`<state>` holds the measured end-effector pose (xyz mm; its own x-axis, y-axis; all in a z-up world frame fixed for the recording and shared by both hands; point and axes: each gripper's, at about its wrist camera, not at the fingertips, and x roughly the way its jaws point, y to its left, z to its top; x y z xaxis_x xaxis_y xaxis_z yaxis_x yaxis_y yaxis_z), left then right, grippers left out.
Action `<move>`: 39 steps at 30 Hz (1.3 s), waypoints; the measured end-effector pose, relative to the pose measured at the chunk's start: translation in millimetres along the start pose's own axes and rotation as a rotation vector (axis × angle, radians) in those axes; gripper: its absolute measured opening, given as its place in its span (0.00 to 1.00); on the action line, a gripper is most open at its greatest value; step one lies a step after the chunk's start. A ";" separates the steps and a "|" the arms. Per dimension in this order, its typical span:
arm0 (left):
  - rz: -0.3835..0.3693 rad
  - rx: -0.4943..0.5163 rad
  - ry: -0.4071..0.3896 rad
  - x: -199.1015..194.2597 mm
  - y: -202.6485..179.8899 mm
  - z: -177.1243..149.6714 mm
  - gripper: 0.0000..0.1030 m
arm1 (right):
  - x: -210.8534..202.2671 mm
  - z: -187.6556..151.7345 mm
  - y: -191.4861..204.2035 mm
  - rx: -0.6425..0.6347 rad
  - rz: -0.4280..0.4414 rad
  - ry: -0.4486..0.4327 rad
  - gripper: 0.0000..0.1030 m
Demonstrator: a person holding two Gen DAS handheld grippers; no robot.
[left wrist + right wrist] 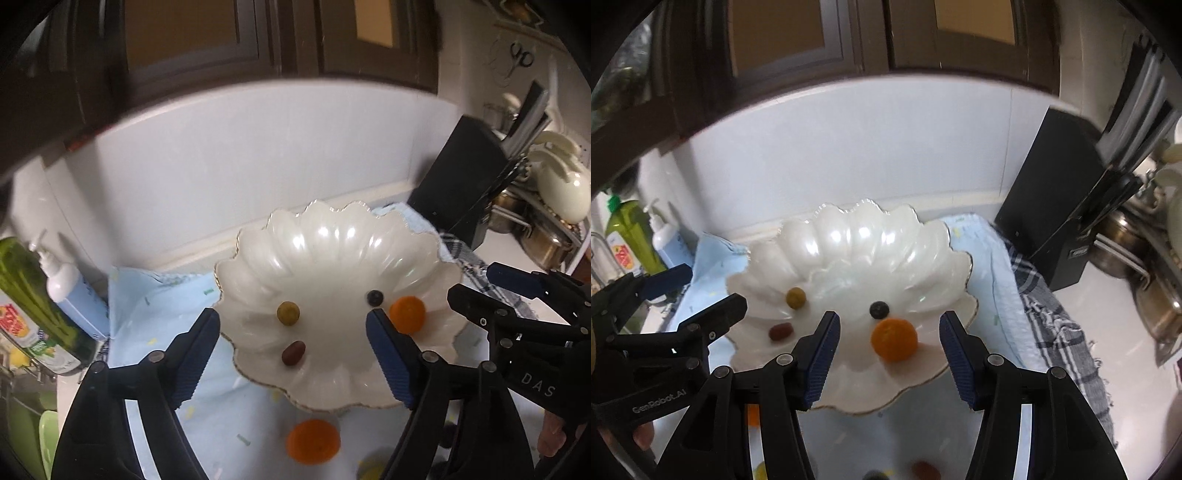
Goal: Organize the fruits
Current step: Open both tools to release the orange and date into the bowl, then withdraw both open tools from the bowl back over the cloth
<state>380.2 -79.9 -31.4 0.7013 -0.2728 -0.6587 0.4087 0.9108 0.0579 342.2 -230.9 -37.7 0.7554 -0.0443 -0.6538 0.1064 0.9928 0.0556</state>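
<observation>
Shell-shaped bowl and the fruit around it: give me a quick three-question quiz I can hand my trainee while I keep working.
1. Multiple choice: how many fruits lie inside the shell-shaped bowl? A) two B) four C) six
2. True or false: the left gripper is clamped on the green grape.
3. Fill in: an orange fruit not yet in the bowl lies on the light blue ____ in front of it.

Key
1. B: green grape, red grape, blueberry and small orange.
2. False: its jaws stand open and empty above the bowl; the right gripper is open too.
3. cloth.
</observation>
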 end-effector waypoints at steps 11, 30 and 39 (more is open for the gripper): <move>0.007 0.011 -0.090 -67.4 -0.5 -12.0 0.86 | -68.5 -19.4 14.4 -0.013 -0.001 -0.115 0.56; -0.029 0.085 -0.206 -137.6 -6.3 -59.8 0.86 | -133.8 -67.2 33.8 -0.046 -0.036 -0.189 0.56; -0.053 0.109 -0.205 -142.9 -9.4 -85.5 0.86 | -139.0 -95.8 40.2 -0.069 -0.047 -0.156 0.56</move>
<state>226.2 -23.0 -2.0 0.7767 -0.3862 -0.4975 0.5005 0.8580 0.1154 179.6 -174.2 -16.9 0.8425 -0.1028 -0.5288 0.1037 0.9942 -0.0281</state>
